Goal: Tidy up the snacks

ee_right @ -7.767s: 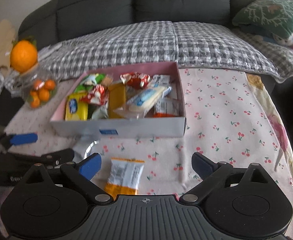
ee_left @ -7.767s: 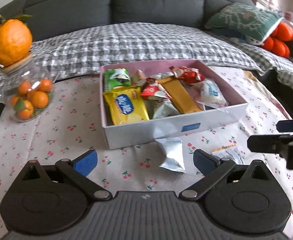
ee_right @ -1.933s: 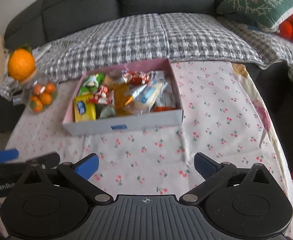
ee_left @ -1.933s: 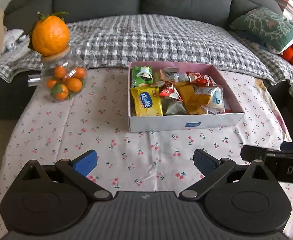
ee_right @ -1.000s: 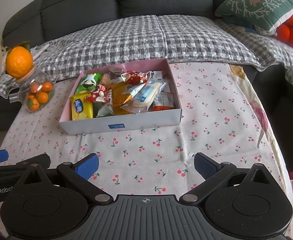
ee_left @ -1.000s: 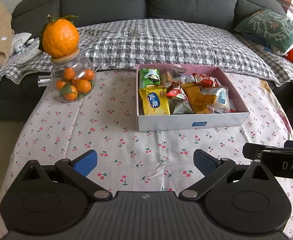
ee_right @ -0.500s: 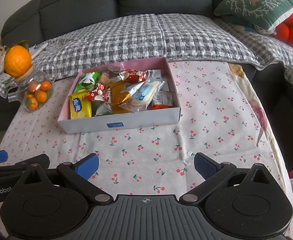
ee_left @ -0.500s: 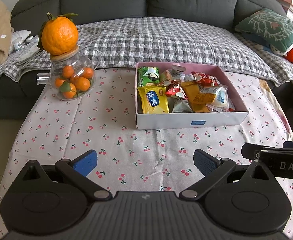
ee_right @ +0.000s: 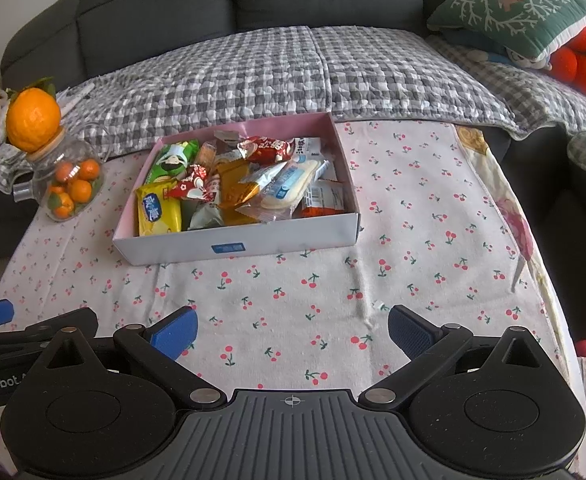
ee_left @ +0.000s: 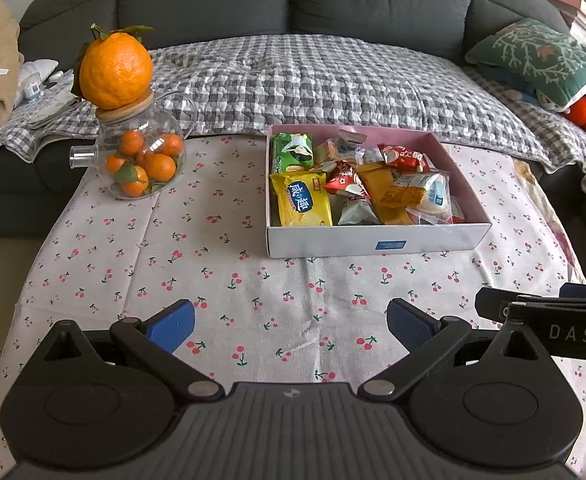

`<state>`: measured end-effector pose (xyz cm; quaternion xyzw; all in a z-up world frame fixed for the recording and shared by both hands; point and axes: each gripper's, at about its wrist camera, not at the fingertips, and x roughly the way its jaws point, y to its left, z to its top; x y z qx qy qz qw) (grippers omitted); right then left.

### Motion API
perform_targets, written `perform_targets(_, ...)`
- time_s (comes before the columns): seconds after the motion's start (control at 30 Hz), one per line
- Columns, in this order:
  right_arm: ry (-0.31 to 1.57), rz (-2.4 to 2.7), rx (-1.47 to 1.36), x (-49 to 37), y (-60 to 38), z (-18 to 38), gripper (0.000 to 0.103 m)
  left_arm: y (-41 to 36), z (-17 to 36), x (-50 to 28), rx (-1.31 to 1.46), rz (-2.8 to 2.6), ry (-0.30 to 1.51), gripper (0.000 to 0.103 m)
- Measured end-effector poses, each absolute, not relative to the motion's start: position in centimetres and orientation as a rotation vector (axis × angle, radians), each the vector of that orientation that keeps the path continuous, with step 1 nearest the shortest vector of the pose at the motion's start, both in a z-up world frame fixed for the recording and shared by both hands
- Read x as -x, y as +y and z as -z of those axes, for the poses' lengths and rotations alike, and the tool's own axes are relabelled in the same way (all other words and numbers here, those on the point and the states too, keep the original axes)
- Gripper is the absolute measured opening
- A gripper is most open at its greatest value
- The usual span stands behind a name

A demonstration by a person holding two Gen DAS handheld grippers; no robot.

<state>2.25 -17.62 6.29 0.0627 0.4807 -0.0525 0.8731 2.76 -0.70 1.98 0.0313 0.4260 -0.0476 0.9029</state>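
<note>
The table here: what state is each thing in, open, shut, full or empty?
Box: open, no lid, full of snack packets.
Glass jar: shut with a wooden lid, holding small oranges.
Big orange: resting on the jar lid.
Left gripper: open, fingers apart, holding nothing.
Right gripper: open, fingers apart, holding nothing.
Tablecloth: spread flat, no loose snacks on it.

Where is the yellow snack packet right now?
In both views, the yellow snack packet lies in the near-left corner of the pink box, just in front of the green packet.
</note>
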Motion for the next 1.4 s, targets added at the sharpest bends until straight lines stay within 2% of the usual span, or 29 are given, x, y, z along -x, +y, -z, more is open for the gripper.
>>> perform_targets(1.4, 1.009, 0.111, -0.127, -2.31, -17.47, -6.16, 0.102, -0.66, -1.8, -2.86, -0.053, 0.099, 0.896, 0.102)
